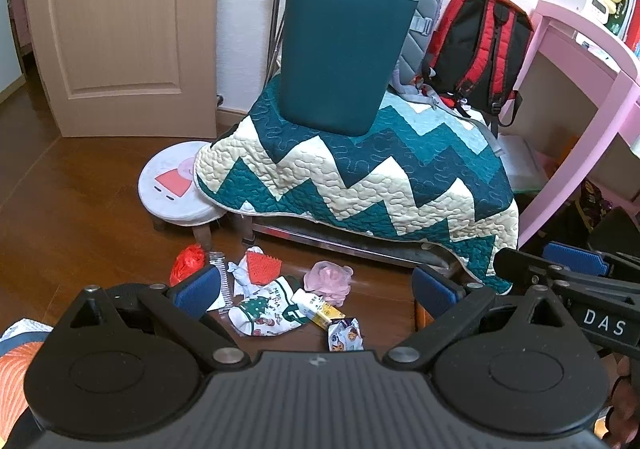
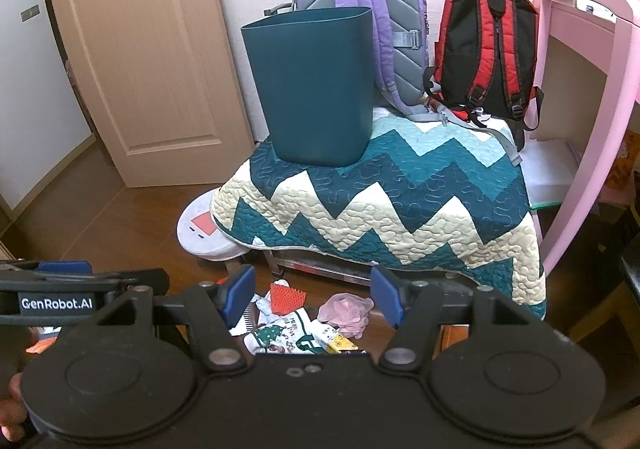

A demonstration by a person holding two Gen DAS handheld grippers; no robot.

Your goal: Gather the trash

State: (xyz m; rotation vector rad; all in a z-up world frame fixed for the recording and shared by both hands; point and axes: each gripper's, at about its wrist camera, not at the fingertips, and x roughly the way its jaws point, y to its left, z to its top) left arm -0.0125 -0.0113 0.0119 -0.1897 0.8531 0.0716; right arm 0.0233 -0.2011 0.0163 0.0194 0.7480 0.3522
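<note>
A dark teal bin stands upright on a zigzag quilt; it also shows in the right wrist view. Trash lies on the wooden floor in front: a red bag, a red spiky piece, a green-white wrapper, a pink wad, a yellow carton and a snack packet. My left gripper is open and empty above the pile. My right gripper is open and empty above the same pile.
A purple backpack and a red-black backpack lean on the wall behind the bin. A small round stool stands left of the quilt. A door is at left, a pink desk at right.
</note>
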